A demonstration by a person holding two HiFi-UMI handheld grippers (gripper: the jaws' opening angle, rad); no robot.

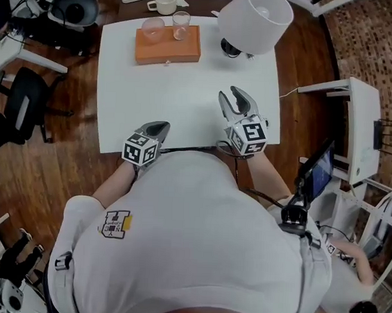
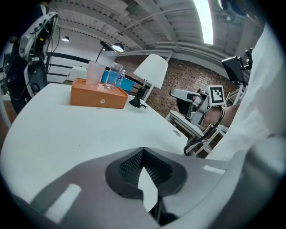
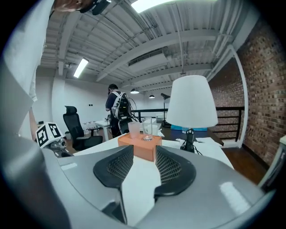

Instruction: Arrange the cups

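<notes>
Tools, pair: left tool (image 1: pixel 156 128) shut, empty; right tool (image 1: pixel 229 94) part-open, empty; both at the white counter's (image 1: pixel 185 104) near edge, apparently staged for reaching the frosted pink cup (image 1: pixel 153 29) and clear glass tumbler (image 1: pixel 181 24), side by side atop an orange rectangular box (image 1: pixel 167 50) near the far edge.

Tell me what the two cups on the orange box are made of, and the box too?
The pinkish cup looks like frosted plastic, since it is cloudy and not shiny. The clear cup is see-through with a thick bottom, so it is probably glass, maybe clear plastic. The orange box is smooth and matte, perhaps leather-like or painted wood. I can't tell which.
</notes>
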